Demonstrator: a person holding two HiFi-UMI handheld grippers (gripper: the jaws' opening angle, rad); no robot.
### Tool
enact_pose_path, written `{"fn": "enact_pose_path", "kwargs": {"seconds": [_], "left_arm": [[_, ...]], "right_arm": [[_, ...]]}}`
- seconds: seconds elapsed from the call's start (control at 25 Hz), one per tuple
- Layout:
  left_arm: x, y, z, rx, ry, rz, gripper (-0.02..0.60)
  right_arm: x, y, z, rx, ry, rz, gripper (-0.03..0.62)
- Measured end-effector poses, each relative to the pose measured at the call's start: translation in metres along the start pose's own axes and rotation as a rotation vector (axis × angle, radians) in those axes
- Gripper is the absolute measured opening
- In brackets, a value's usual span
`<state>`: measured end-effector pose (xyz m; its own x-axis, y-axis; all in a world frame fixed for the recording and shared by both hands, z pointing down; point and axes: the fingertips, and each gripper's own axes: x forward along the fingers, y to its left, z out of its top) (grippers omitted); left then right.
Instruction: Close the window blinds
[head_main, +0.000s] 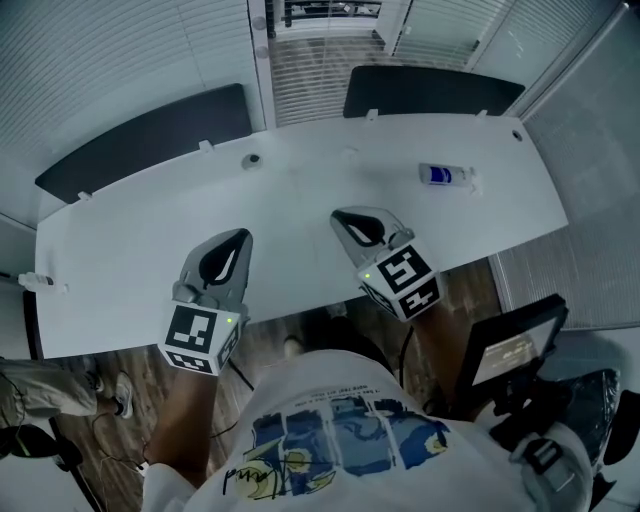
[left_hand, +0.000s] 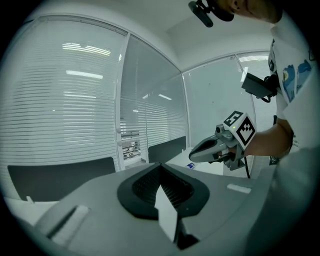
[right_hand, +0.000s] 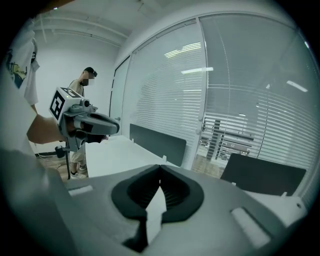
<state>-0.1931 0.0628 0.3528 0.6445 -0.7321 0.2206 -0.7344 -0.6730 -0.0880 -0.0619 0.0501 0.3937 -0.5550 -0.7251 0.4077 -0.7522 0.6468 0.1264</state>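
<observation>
Jaws together on L gripper (head_main: 241, 237) & R gripper (head_main: 340, 216); both pointing fwd over desk (head_main: 130, 240).

White counter (head_main: 300, 210) is carrying a small blue-labelled bottle (head_main: 442, 175) lying near its right end, plus a small round dark thing (head_main: 253, 159) (can't tell what). Two dark divider panels (head_main: 150, 135) are standing along its far edge. A bystander (right_hand: 78, 89) is standing on the wood floor (head_main: 120, 365).

A long white table (head_main: 130, 240) with a curved near edge carries two dark panels (head_main: 140, 140) upright along its far side. A small bottle with a blue label (head_main: 445, 176) lies on its right part; a small dark round thing (head_main: 252, 159) sits near the far edge
</observation>
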Motion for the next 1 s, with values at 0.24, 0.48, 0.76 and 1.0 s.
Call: {"fn": "enact_pose_path", "kwargs": {"seconds": [0.24,0.48,0.76,1.0], "left_arm": [[-0.020,-0.009,-0.012,-0.042,0.002,-0.022,0.003],[-0.034,-0.017,-0.019,-0.077,0.010,-0.041,0.003],[-0.053,-0.032,-0.030,-0.070,0.014,-0.044,0.003],[-0.060,-0.040,-0.037,-0.068,0.022,-0.046,0.003]], "right_arm": [[-0.014,0.018,-0.004,-0.007,-0.003,-0.012,0.003],[-0.025,0.034,-0.004,-0.012,-0.006,-0.008,0.003],[-0.037,0.059,-0.010,-0.011,-0.014,0.005,0.003],[-0.042,0.072,-0.014,-0.032,-0.016,0.016,0.003]]}}
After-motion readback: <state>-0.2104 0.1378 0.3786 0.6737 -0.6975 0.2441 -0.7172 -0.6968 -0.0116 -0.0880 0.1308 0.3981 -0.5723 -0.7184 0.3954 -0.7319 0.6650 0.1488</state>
